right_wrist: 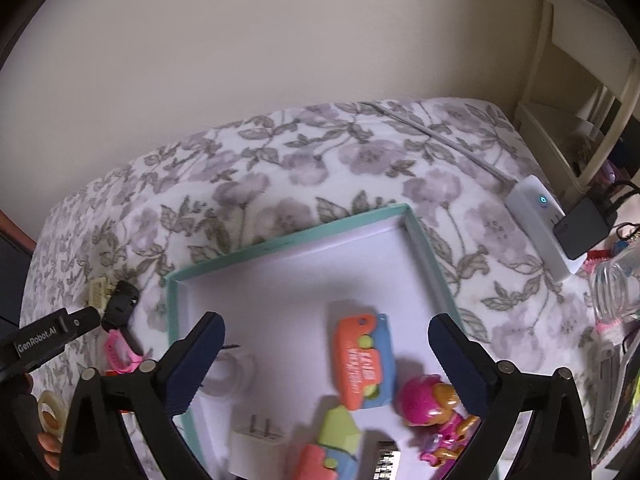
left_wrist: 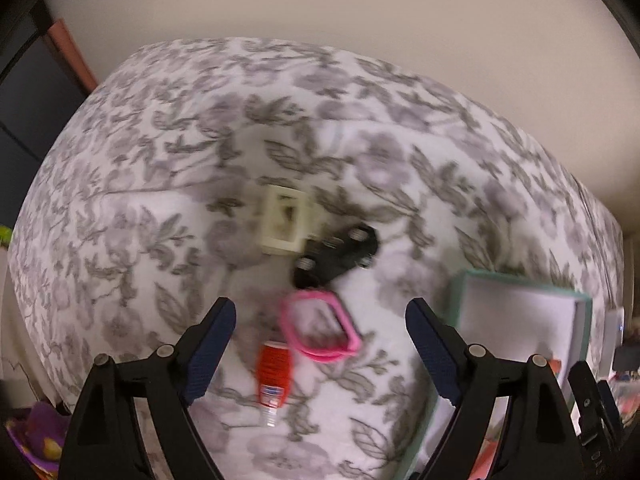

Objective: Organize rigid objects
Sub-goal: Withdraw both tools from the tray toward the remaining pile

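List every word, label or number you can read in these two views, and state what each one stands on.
"GenRobot.AI": on the left tongs, seen from the right wrist.
Orange toy truck: white lettering, too blurred to read.
Red tube: blue label, too blurred to read.
Nothing else readable.

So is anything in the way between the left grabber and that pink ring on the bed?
Nothing visible is. The left gripper is open, and the pink ring lies uncovered between its fingers, beside the red tube on the bedspread.
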### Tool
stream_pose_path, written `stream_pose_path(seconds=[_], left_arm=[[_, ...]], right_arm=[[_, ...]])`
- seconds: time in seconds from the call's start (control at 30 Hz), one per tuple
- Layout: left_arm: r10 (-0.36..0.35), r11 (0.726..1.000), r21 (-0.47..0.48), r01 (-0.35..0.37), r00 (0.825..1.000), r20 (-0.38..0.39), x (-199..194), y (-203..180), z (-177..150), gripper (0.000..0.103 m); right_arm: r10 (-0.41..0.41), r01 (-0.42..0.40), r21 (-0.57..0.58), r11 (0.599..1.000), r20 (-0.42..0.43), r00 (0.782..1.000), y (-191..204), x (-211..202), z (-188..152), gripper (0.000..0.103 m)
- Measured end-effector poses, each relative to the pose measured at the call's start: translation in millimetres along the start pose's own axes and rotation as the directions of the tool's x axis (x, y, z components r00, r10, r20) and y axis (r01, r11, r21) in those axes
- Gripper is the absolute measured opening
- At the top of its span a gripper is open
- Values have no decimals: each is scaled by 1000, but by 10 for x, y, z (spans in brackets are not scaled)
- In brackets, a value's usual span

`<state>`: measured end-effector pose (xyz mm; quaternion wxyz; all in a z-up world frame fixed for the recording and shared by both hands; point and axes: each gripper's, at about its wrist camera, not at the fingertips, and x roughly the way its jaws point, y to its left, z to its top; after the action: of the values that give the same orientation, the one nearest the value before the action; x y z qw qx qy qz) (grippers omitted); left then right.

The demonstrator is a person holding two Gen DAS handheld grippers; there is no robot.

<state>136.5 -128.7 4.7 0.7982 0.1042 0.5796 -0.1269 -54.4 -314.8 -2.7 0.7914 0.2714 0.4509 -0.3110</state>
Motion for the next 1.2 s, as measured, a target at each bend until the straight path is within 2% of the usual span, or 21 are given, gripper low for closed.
stream_pose_path(seconds=[0.23, 0.4, 0.6, 0.93, 1.1, 1.2], left_arm=[[53, 997, -56, -53, 998, 13, -77, 437, 123, 87], [73, 994, -83, -73, 997, 2, -117, 727, 178, 87], [67, 992, -107, -70, 997, -36, -72, 964, 193, 87], [80, 989, -121, -91, 992, -93, 49, 1235, 157, 87], [89, 990, -93, -102, 987, -135, 170, 1267, 95, 87], [90, 991, -86, -106, 981, -170, 258, 1268, 45, 87]], right_arm=[[48, -46, -87, 995, 14, 999, 463, -52, -19, 103], [51, -50, -151, 987, 2, 999, 761, -20, -81, 103], [65, -67, -194, 979, -14, 998, 1045, -4, -150, 103], [100, -117, -256, 960, -81, 992, 1455, 143, -324, 103], [120, -144, -284, 948, -101, 988, 1630, 239, -420, 103], [139, -169, -304, 938, -115, 983, 1728, 281, -484, 99]])
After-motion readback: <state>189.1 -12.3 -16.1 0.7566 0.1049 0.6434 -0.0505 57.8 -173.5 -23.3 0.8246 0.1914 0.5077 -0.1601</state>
